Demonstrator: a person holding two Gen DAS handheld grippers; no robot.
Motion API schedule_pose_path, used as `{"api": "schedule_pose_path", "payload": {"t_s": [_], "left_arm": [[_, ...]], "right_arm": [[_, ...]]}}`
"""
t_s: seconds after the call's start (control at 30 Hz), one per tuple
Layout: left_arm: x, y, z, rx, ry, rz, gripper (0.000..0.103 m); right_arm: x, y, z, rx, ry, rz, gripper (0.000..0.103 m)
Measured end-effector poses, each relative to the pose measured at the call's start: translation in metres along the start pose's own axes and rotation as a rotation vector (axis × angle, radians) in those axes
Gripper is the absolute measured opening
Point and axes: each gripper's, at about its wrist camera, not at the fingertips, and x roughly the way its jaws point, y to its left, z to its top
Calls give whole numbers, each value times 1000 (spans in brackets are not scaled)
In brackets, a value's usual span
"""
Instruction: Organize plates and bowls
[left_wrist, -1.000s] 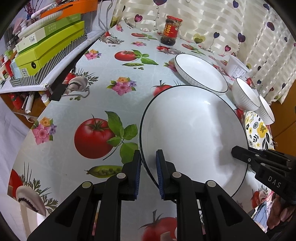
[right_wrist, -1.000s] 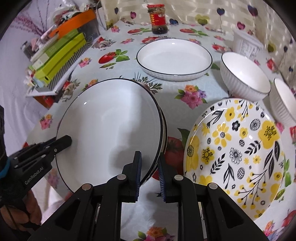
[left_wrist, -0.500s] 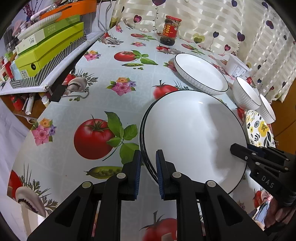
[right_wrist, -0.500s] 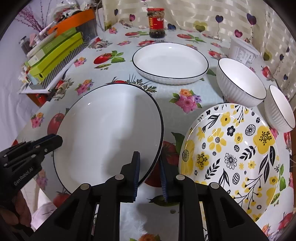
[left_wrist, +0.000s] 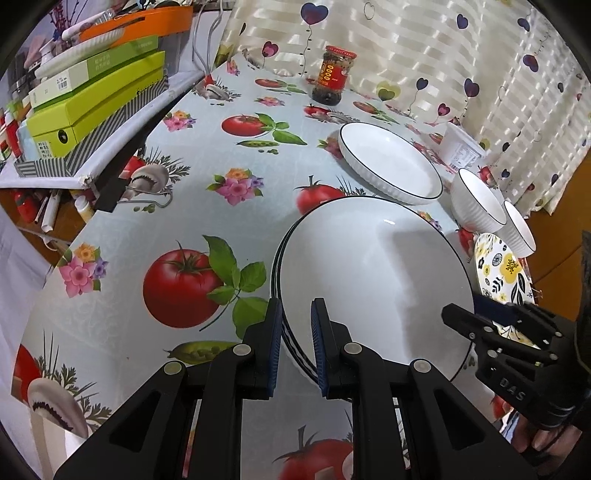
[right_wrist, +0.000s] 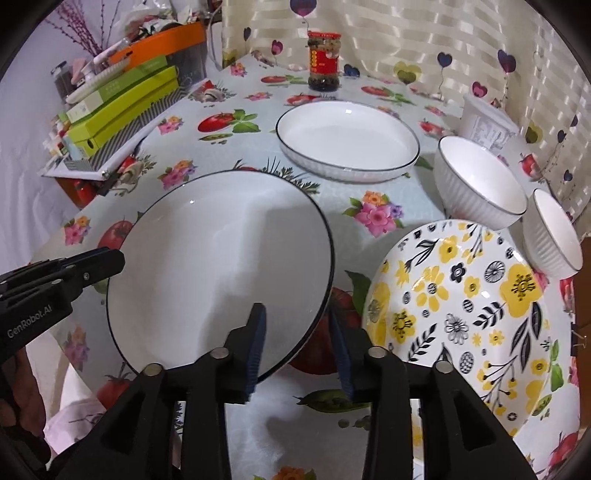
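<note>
"GenRobot.AI" reads on the left gripper (left_wrist: 296, 341), "DAS" on the right gripper (right_wrist: 297, 347). White plate (right_wrist: 225, 266) lies flat atop a stack, near-left on the tablecloth (left_wrist: 207, 155); round, so no long axis. Left jaws clamped on its near-left rim. Right jaws just opened, apart, straddling the near-right rim w/o pressing.

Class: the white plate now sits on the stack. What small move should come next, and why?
Probably open the left claw too. It is shut on the white plate's rim, while the right claw has just been opening, pads clear of the rim, and the plate rests on the stack.
</note>
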Motion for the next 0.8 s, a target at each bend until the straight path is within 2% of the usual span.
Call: {"api": "schedule_pose_path", "payload": {"t_s": [0.03, 0.07, 0.43, 0.73, 0.8], "left_arm": [[1, 0, 0, -1, 0, 0, 17], [1, 0, 0, 0, 0, 0, 17], [-7, 10, 5, -29, -13, -51, 17], [0, 13, 12, -43, -1, -51, 17], [3, 11, 12, -41, 5, -54, 17]], "right_arm": [[-3, 0, 1, 2, -8, 10, 50], [-6, -1, 1, 5, -19, 22, 51], [-35, -17, 3, 63, -89, 123, 51], [-33, -27, 6, 66, -96, 135, 50], [-29, -27, 8, 60, -93, 132, 47]]}}
